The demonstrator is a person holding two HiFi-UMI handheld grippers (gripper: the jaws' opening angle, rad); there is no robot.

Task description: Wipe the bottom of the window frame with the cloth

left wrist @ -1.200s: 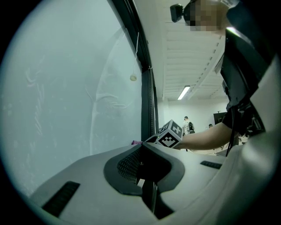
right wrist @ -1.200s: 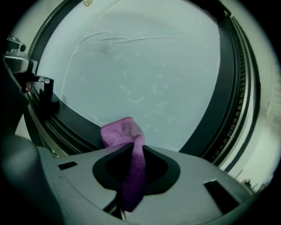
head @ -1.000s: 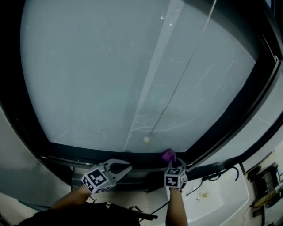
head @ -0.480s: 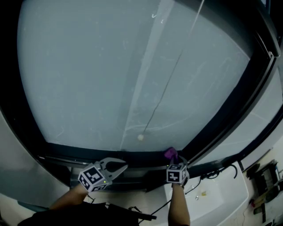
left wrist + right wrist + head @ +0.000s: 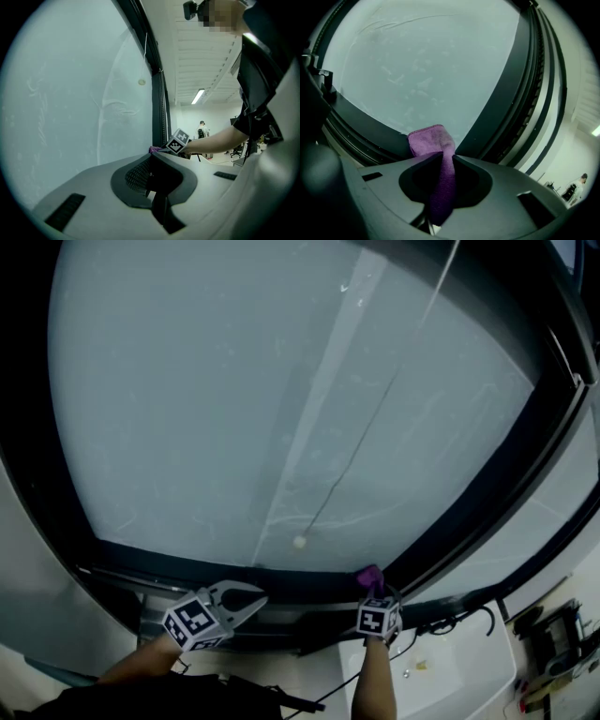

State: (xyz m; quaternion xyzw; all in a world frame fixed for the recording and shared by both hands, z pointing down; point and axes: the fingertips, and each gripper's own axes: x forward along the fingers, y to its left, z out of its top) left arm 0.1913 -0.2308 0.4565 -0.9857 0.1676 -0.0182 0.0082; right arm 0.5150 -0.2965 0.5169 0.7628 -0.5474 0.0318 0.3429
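Between the jaws of our right tongs the purple cloth is clamped, folded end just past the tips, against the bottom window frame. Left of them, our left tongs are closed and empty.

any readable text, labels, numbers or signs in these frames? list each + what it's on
None: no word, brand or number can be read in any view.
Cubes on the left gripper and right gripper: black-and-white square marker patterns, no letters.
The purple folded cloth, dark window frame and frosted glass pane: no print.
The dark clutter at the head view's lower right: too small and dim to read.
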